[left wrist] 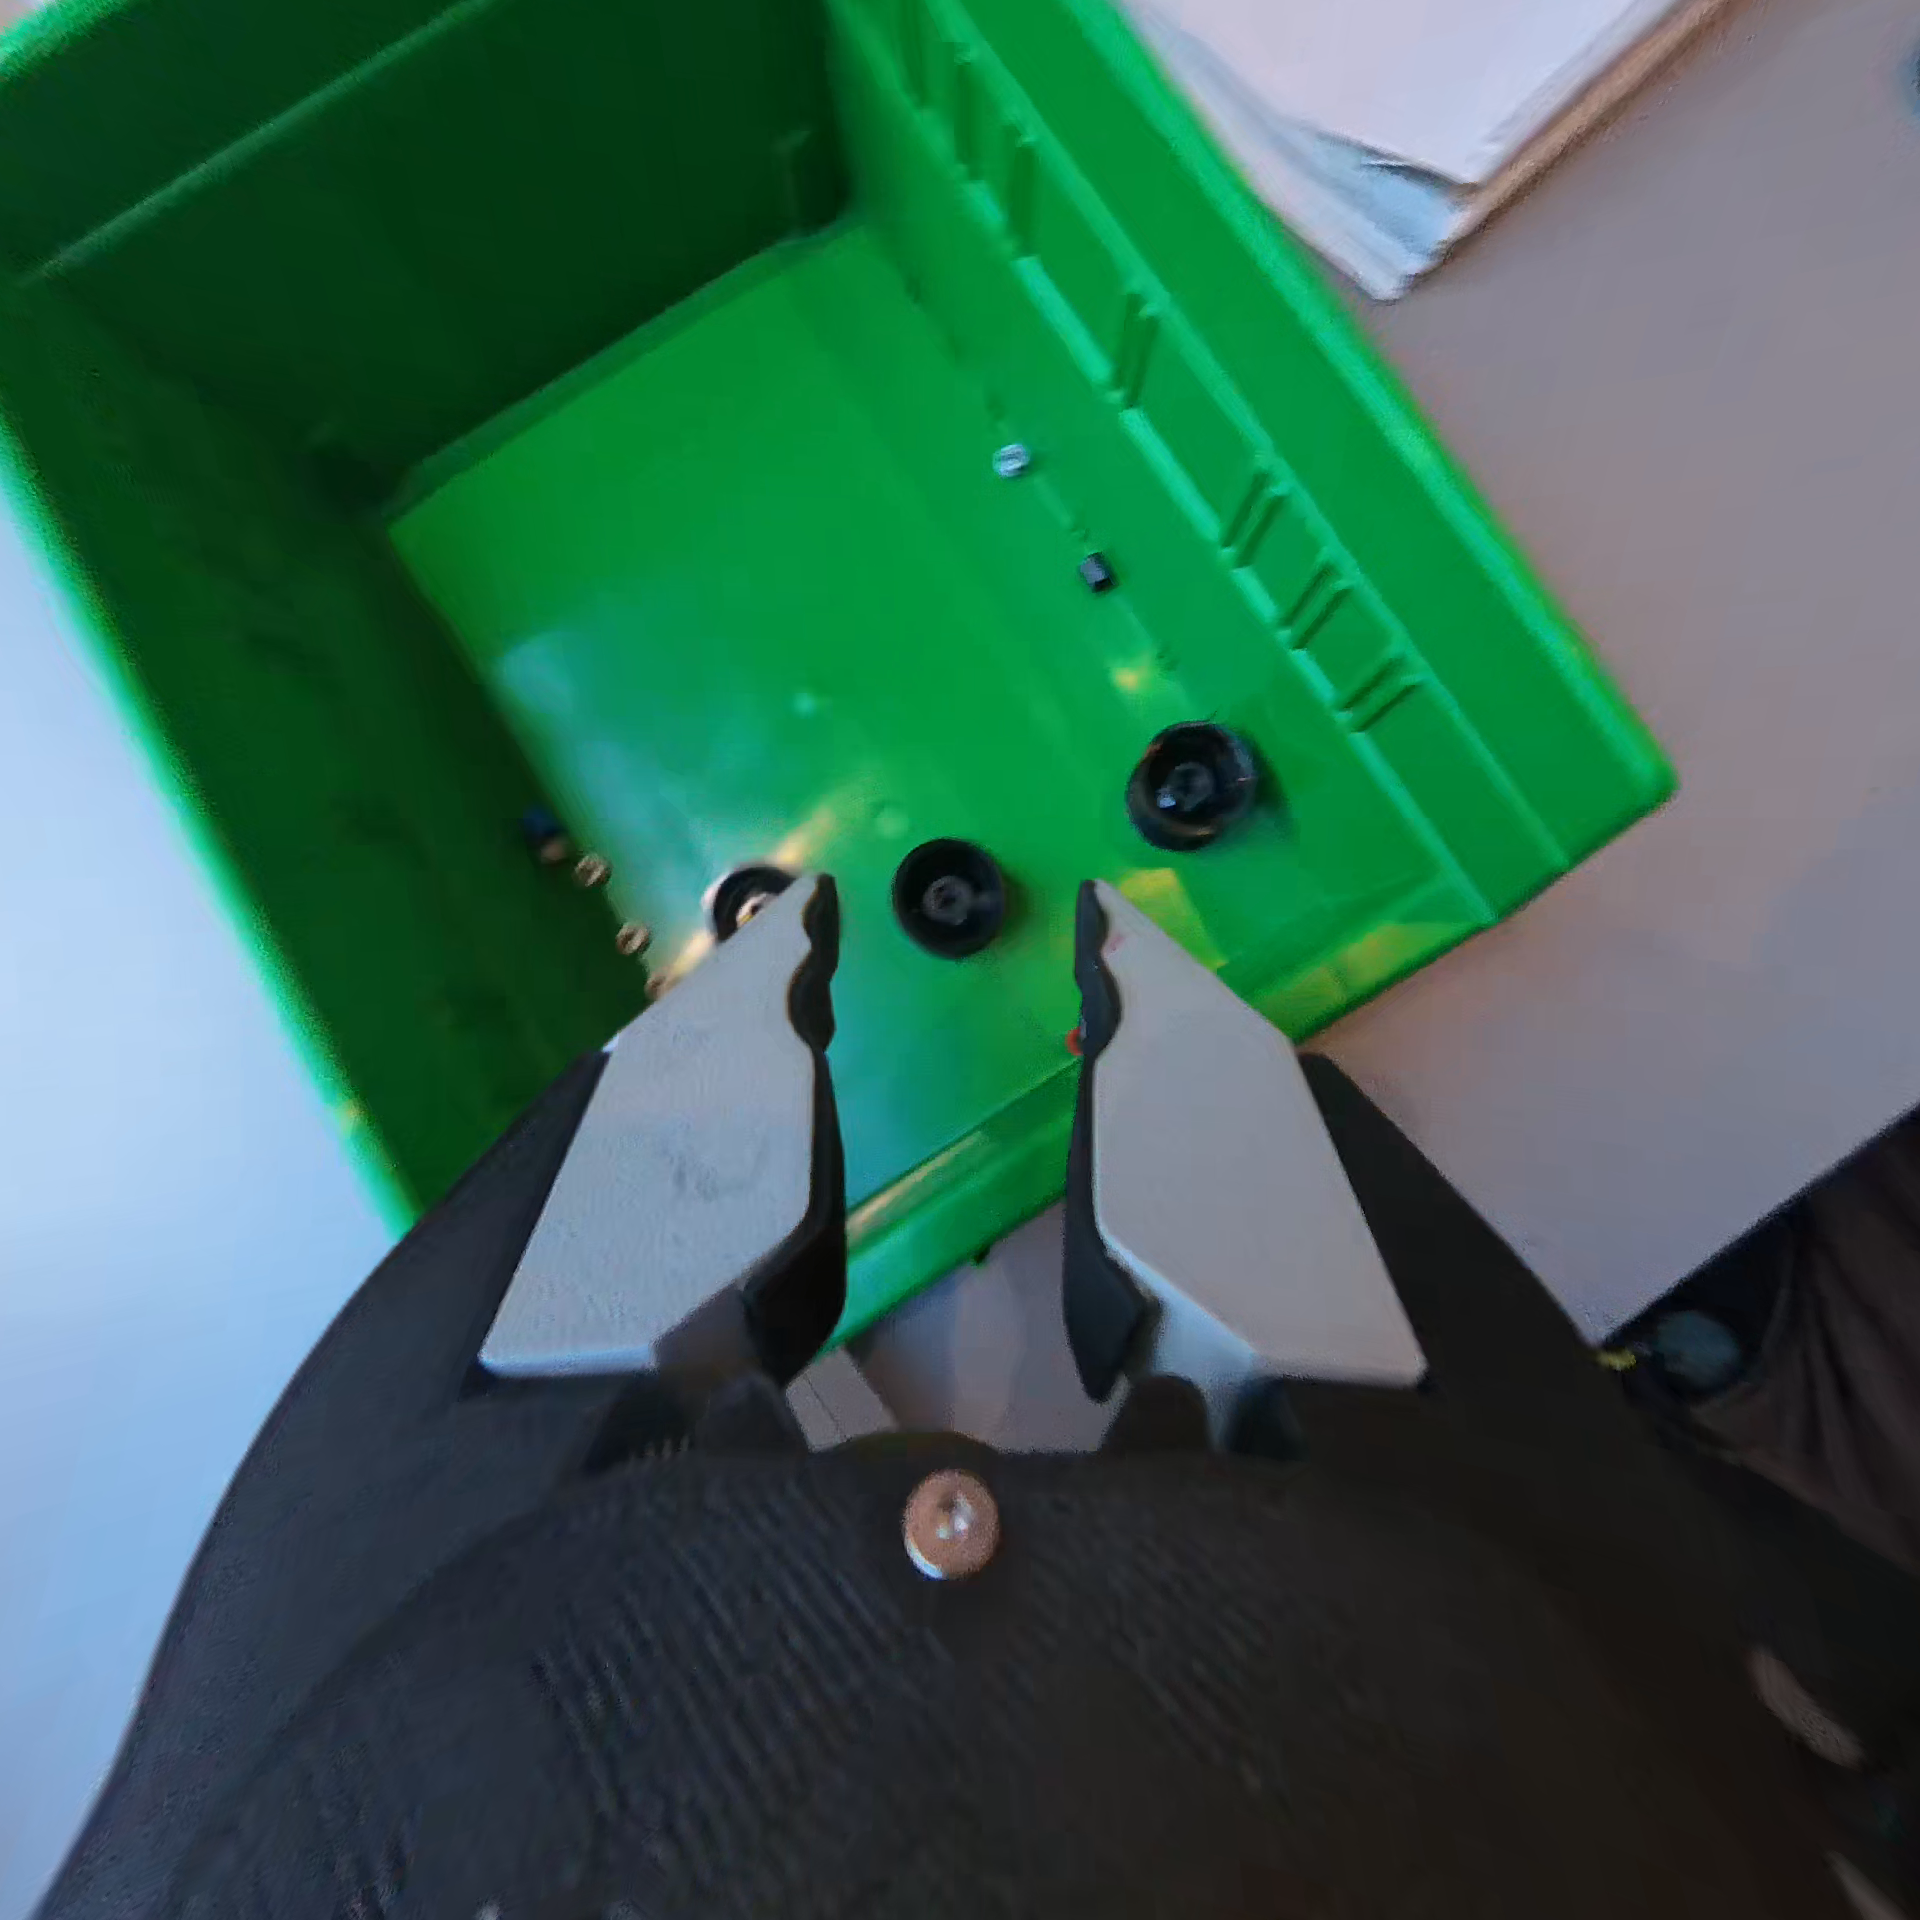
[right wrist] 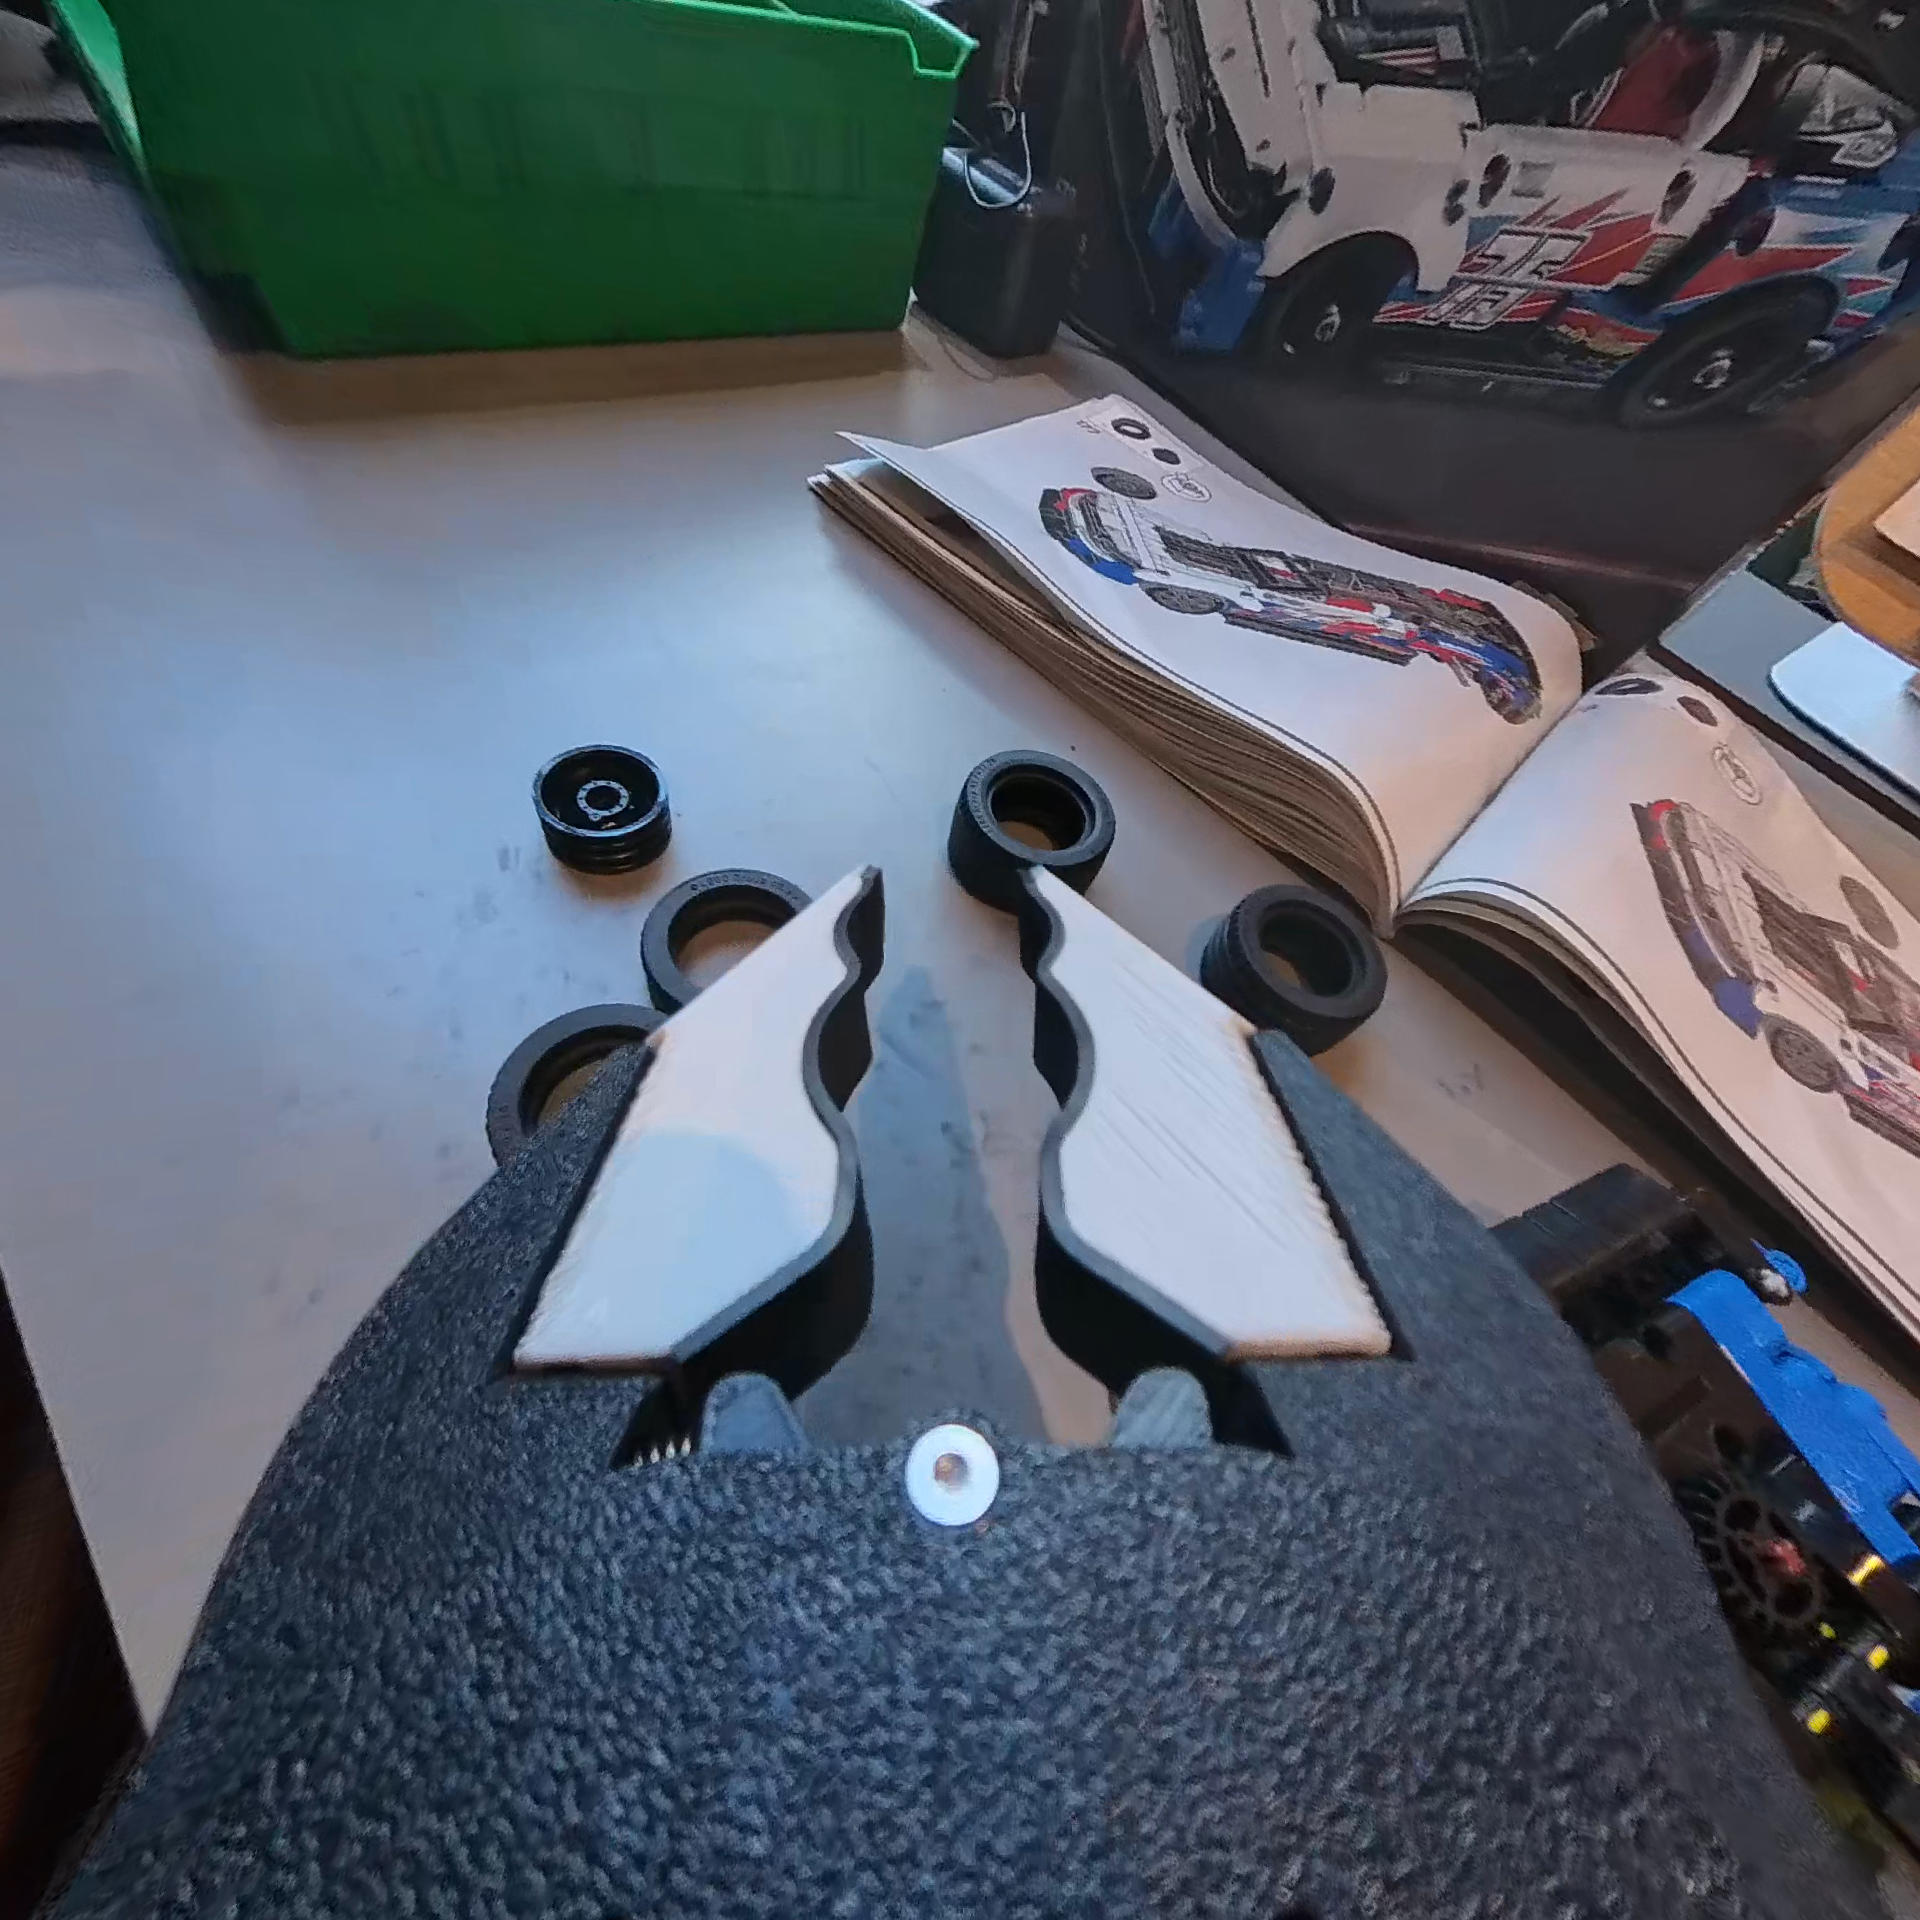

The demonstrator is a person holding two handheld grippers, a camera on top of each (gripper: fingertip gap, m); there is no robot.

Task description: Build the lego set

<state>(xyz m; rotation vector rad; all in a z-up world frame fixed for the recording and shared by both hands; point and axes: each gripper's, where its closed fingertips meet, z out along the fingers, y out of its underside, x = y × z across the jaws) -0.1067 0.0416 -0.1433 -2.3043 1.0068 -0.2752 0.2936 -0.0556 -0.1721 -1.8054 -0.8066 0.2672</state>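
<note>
Left wrist view, gripper (left wrist: pixel 954 902) parted over glossy green bin (left wrist: pixel 1351 623), round black hub (left wrist: pixel 950 896).

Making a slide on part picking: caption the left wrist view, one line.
Open left tool hovering over a black hub in the green bin.

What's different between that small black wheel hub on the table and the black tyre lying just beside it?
The wheel hub has a closed centre face ringed with small holes; the tyre is an open ring showing table through it. The hub's side is grooved; the tyre's is smooth. The hub is clear of the right gripper; a finger overlaps the tyre. Both are black, round and lie flat.
</note>
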